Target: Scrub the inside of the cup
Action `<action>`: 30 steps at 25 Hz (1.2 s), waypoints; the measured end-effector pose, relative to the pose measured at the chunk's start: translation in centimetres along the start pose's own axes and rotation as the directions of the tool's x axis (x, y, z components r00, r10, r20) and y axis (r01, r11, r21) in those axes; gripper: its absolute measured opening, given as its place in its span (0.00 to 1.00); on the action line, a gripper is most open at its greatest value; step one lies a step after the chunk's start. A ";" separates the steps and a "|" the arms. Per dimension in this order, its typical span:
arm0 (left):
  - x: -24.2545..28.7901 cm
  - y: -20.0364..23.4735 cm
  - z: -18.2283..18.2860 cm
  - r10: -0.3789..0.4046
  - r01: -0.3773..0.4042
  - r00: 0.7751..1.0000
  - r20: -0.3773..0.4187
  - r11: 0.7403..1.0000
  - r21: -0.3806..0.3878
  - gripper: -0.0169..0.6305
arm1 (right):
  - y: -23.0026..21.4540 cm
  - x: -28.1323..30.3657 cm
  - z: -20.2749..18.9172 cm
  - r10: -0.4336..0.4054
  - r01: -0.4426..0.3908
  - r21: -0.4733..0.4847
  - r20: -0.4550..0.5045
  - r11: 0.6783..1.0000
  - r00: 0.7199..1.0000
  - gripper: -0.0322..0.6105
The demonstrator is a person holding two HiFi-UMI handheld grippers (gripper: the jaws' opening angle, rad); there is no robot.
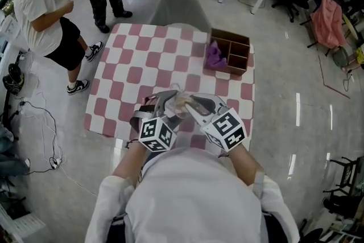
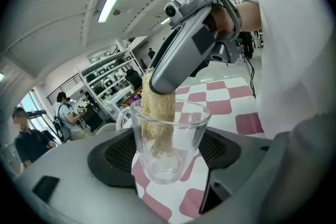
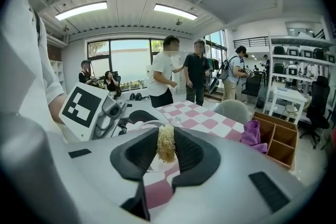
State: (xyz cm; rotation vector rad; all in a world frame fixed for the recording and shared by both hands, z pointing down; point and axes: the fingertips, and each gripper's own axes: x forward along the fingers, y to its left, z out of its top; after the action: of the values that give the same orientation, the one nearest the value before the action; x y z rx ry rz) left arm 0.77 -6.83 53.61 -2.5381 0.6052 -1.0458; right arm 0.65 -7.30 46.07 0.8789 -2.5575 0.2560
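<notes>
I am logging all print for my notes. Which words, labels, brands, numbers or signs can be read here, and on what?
No readable words or numbers anywhere.
Left cube and right cube: black-and-white square markers only, no letters.
Shelves: anything printed there is too small to read.

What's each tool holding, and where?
Left tool: glass cup, clamped across its body. Right tool: loofah scrubber, pinched at its top end, rest inside the cup.
</notes>
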 end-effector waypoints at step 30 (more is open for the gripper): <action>-0.3 0.2 -0.6 0.015 -0.015 1.000 0.008 0.998 -0.059 0.58 | -0.4 -1.0 -1.7 -0.004 0.002 0.130 0.013 0.992 1.000 0.21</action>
State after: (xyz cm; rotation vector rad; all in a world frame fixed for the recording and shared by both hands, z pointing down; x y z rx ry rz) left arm 0.14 -6.97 53.76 -2.5830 0.6612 -1.0256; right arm 2.12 -6.57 47.14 0.9342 -2.5745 0.4208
